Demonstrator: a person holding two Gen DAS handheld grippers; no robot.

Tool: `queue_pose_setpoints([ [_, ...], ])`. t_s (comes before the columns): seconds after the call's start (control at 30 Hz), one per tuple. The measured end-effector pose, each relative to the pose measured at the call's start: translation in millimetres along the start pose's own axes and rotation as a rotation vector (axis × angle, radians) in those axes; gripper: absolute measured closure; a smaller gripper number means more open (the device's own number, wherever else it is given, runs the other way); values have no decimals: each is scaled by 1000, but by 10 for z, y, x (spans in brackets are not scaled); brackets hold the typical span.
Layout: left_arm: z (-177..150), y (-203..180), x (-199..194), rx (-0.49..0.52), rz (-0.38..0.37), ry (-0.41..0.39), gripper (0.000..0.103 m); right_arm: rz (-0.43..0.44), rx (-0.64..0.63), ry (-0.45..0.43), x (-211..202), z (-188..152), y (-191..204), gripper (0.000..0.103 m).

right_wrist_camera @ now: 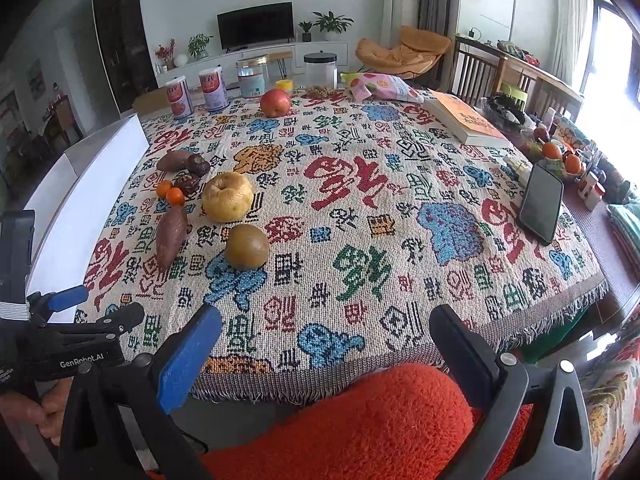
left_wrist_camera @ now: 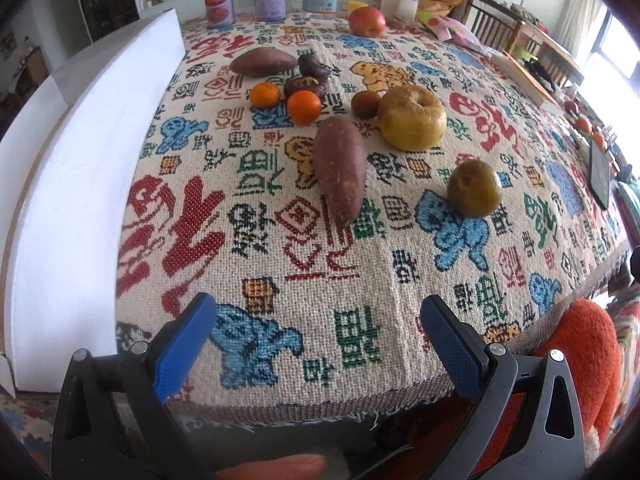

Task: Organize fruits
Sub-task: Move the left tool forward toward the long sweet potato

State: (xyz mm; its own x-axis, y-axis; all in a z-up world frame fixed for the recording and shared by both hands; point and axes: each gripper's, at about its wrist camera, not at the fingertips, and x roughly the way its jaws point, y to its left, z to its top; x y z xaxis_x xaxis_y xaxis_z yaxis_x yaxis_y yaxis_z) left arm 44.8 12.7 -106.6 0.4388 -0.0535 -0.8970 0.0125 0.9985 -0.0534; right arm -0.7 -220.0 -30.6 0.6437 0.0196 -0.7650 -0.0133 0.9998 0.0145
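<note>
Left wrist view: both tongs, left gripper [left_wrist_camera: 318, 322] & right gripper [right_wrist_camera: 326, 334], gape empty; ahead, the firm, rollable green-brown pear [left_wrist_camera: 474, 188] prob. wants a mid-body grip.

A phone [right_wrist_camera: 540, 204] lies at three o'clock on the patterned cloth [right_wrist_camera: 360, 216]; a book [right_wrist_camera: 466, 120] at two, two cans [right_wrist_camera: 196, 92] at eleven.

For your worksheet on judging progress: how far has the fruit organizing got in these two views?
Done: nothing visibly; fruit lies loose on the cloth.
In hand: nothing; the left gripper and right gripper are open at the near edge.
Left: the pear, yellow apple, two oranges, and far red apple, scattered among sweet potatoes.
</note>
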Motion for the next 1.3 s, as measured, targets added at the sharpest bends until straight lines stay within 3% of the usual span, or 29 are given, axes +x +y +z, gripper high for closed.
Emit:
queue_pose_setpoints([
  [0.07,20,39,204,-2,6,37,1,46,-61,-2,124,99,-75,0],
  [0.13,20,29,331,12,25,50,1,32,-128,55,349,188,-134,0],
  [0.23,17,-4,339,35,39,6,0,-17,-164,152,743,295,-244,0],
  [0.3,25,21,349,24,34,-5,0,10,-139,185,933,349,-303,0],
  [0.4,16,25,349,16,36,-28,0,2,-153,169,1222,473,-336,0],
  [0.53,17,31,354,-13,51,-45,0,-70,-160,141,1735,737,-450,0],
  [0.63,39,23,367,-25,56,-35,0,-53,-154,146,2182,990,-548,0],
  [0.8,64,25,381,-30,57,-30,0,-8,-63,67,2619,1364,-752,0],
  [1.3,50,23,389,-30,61,-59,0,-11,-34,73,2646,1420,-803,0],
])
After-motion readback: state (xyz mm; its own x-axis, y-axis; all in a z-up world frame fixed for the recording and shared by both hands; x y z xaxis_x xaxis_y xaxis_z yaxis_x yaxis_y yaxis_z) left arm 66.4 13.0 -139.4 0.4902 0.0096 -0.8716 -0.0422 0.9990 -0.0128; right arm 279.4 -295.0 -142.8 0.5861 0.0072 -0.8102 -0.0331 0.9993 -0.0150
